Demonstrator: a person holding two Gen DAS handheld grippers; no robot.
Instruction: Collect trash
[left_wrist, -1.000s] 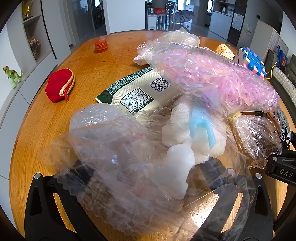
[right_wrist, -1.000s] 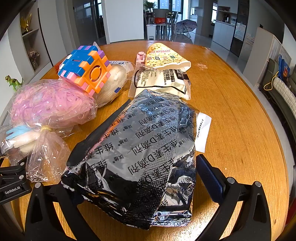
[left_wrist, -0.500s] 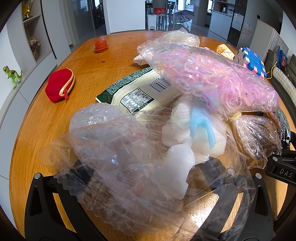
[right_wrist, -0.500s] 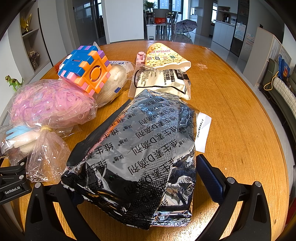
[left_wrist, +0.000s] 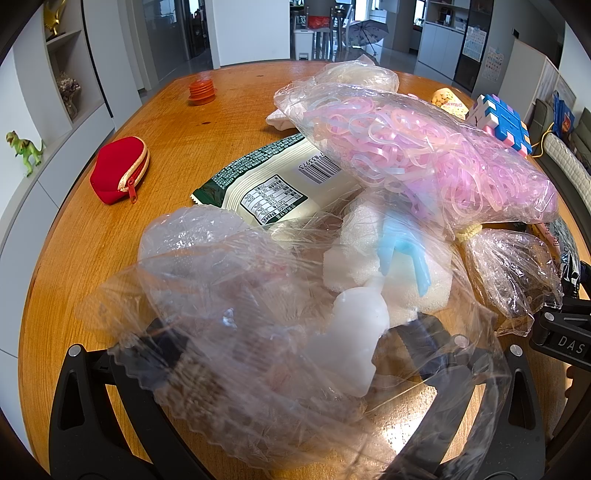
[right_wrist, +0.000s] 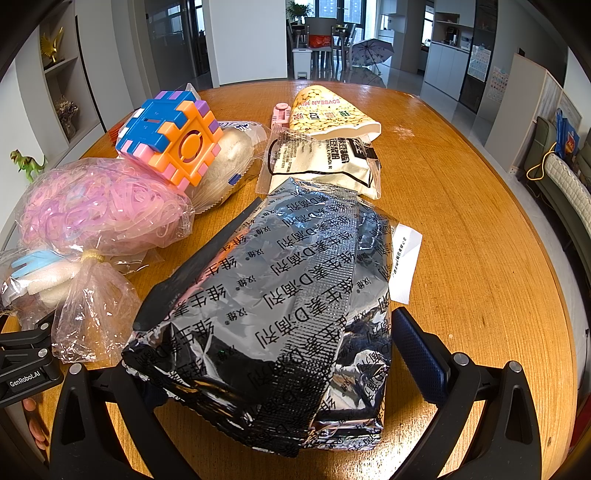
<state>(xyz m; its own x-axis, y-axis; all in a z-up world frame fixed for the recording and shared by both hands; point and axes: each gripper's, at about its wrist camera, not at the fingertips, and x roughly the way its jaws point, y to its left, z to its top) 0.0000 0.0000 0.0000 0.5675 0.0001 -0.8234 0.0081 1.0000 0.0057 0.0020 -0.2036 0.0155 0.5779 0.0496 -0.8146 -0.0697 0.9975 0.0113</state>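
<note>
On a round wooden table (right_wrist: 480, 229) with a fine grain, the right gripper (right_wrist: 280, 362) is clamped on a crinkled silver foil bag (right_wrist: 280, 295) printed with black characters; the flat, roughly rectangular bag lies on the tabletop with its long axis running away from the camera toward a white powder pouch (right_wrist: 325, 166) and, beyond that, a yellow soybean packet (right_wrist: 332, 114). The bag's sealed end sits between the dark fingers (right_wrist: 417, 354), and a white paper slip (right_wrist: 404, 262) pokes out at its right edge. Left of the foil bag sit a knotted clear bag of pink rubber bands (right_wrist: 99, 206), a blocky plastic puzzle cube (right_wrist: 170, 140) in orange, blue and purple, and a pale wrapped bun (right_wrist: 225, 162). The left gripper (left_wrist: 295, 369) holds a wrinkled transparent plastic bag (left_wrist: 229, 317), draped over its fingers; whether they pinch it tight cannot be told through the film. Inside or under that film show white foam pieces (left_wrist: 388, 273) and a light blue plastic fork (left_wrist: 402, 251). Beyond it lie a green-and-white snack packet (left_wrist: 273, 184), a soft red zip pouch (left_wrist: 118, 173) and a ridged orange cap (left_wrist: 201, 90). Nothing has shifted from the frames a second earlier; both grippers and every item stay in place.
</note>
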